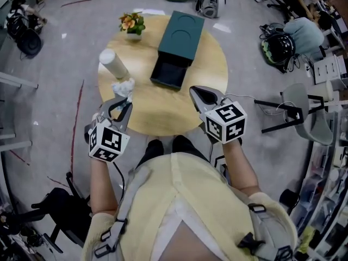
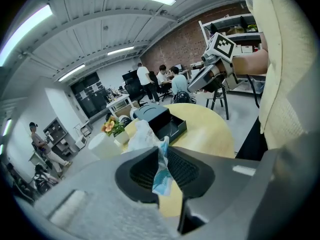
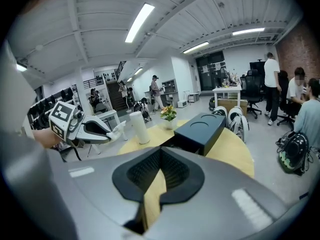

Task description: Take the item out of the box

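From the head view, the left tool [image 1: 123, 99] is closed on a crumpled white packet [image 1: 123, 86], which sticks out past its tips. The packet is out of the box [image 1: 177, 41] and hangs over the left part of the round wooden counter [image 1: 163, 113]. Just beyond the tips stands a white roll [image 1: 113, 63], with a flower pot [image 1: 132, 25] farther off. The dark box lies ahead and to the right of this tool, its drawer pulled open toward the person. The right tool [image 1: 196, 93] has its jaws together over the counter's near right side, well apart from the left tool.

In the left gripper view, the left tool [image 2: 163, 153] pinches the packet [image 2: 144, 138], white with blue print, which runs down between the ribbed pads. The box [image 2: 160, 119] lies beyond, and the right tool [image 2: 194, 84] is past it on the right.

In the right gripper view, the right tool [image 3: 160, 155] is closed with nothing between its pads. The box [image 3: 200, 129] is straight ahead, the roll [image 3: 138, 126] ahead-left.
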`<state>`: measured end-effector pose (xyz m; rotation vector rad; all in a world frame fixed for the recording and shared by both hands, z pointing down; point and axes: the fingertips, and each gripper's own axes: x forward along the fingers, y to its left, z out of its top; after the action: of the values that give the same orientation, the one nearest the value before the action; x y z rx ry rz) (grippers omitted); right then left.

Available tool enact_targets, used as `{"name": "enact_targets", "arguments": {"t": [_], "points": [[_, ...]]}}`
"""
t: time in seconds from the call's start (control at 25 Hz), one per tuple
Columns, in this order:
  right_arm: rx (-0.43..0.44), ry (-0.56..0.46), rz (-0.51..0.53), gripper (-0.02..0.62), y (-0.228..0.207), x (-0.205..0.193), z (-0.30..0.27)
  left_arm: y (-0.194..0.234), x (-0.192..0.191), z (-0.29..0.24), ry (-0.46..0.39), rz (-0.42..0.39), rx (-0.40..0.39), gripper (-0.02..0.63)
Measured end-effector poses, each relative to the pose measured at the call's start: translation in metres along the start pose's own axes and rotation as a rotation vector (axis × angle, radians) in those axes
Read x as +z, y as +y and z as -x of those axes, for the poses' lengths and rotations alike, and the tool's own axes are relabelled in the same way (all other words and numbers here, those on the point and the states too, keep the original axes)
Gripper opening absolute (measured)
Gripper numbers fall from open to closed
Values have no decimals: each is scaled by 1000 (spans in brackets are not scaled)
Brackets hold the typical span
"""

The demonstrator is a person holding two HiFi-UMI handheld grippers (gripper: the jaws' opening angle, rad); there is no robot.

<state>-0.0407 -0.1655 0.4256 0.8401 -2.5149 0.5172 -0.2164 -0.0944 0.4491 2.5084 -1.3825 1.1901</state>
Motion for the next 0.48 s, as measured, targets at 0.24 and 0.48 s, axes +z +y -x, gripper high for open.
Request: {"name": "enact_targets", "arguments": {"t": [0.24,0.48], "points": [[19,13,17,5,6,-2,-6,2,-14,7,-28,92,-1,57],[31,19,35,5,9,-1,-9,1,-20,6,-42,198,-2,57]]}}
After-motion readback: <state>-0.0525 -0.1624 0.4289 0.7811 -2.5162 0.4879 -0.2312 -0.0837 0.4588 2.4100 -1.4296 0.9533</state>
